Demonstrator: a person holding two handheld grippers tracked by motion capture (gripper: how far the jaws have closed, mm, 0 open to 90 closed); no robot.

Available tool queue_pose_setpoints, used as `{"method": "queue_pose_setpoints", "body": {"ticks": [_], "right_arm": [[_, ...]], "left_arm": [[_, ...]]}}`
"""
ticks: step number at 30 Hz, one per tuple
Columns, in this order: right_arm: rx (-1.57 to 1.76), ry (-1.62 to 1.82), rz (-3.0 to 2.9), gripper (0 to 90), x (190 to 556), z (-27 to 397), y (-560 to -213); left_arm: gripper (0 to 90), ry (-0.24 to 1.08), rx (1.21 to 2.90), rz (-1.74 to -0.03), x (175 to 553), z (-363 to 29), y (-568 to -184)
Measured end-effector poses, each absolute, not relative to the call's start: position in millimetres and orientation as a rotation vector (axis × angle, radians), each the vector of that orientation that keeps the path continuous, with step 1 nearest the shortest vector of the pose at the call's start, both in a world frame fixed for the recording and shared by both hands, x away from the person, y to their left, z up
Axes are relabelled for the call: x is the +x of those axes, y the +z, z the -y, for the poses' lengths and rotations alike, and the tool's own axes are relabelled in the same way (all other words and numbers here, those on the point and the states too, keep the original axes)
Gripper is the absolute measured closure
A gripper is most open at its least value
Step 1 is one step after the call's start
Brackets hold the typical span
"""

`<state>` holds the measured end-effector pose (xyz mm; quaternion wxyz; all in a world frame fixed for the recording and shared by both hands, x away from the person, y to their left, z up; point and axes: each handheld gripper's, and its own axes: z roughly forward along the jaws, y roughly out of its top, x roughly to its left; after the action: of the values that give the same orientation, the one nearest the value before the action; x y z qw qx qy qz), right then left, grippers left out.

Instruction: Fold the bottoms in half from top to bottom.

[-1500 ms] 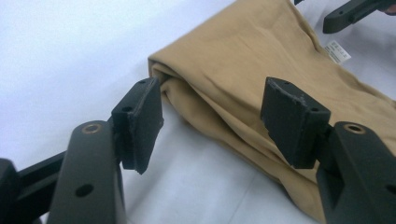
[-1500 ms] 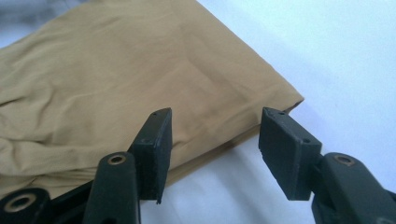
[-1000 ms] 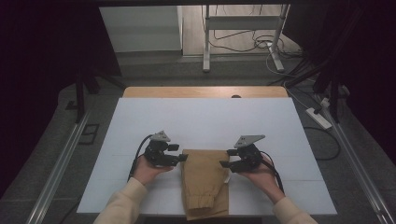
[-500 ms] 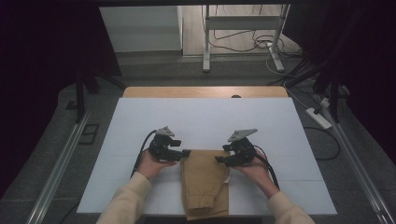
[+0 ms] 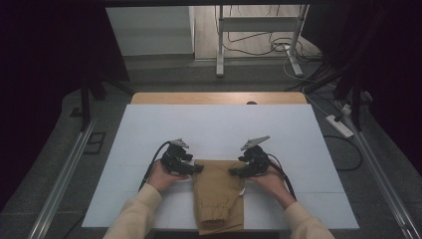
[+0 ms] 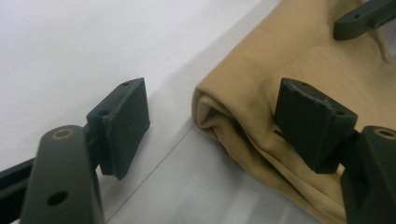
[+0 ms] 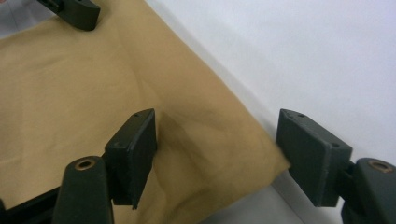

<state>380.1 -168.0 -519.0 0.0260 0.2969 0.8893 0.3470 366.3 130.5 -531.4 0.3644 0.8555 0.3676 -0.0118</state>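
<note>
A folded tan garment [image 5: 219, 194] lies on the white table [image 5: 219, 124], its near end hanging over the front edge. My left gripper [image 5: 198, 169] sits at the garment's far left corner and my right gripper [image 5: 234, 172] at its far right corner. In the left gripper view the jaws [image 6: 215, 116] stand wide around the folded corner [image 6: 243, 107], one pad on bare table. In the right gripper view the jaws [image 7: 217, 149] straddle the other corner [image 7: 224, 140] without pressing it. Both pairs of jaws have just been opening.
The white table stretches wide to the left, right and far side of the garment. Beyond it are a wooden table edge [image 5: 219, 97], a metal stand [image 5: 219, 45] and floor cables [image 5: 263, 47]. A power strip [image 5: 339, 125] lies at the right.
Both hands have drifted slightly toward the far side and toward each other. The jaws of both grippers have widened, and the garment's far edge now lies loose on the table.
</note>
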Motion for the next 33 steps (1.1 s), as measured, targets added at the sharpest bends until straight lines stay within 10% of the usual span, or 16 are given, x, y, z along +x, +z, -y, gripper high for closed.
{"method": "queue_pose_setpoints", "body": {"ticks": [6, 16, 33], "right_arm": [[0.905, 1.064, -2.759, 34.8, 378, 165, -520], [0.869, 1.087, -2.766, 73.4, 375, 165, -516], [0.846, 1.154, -2.692, 78.8, 382, 168, -503]], "left_arm": [[32.7, -0.075, 2.185, -0.932, 366, -130, -535], [70.4, -0.113, 2.176, -0.892, 363, -129, -536], [74.4, -0.057, 2.141, -0.876, 376, -130, -522]]}}
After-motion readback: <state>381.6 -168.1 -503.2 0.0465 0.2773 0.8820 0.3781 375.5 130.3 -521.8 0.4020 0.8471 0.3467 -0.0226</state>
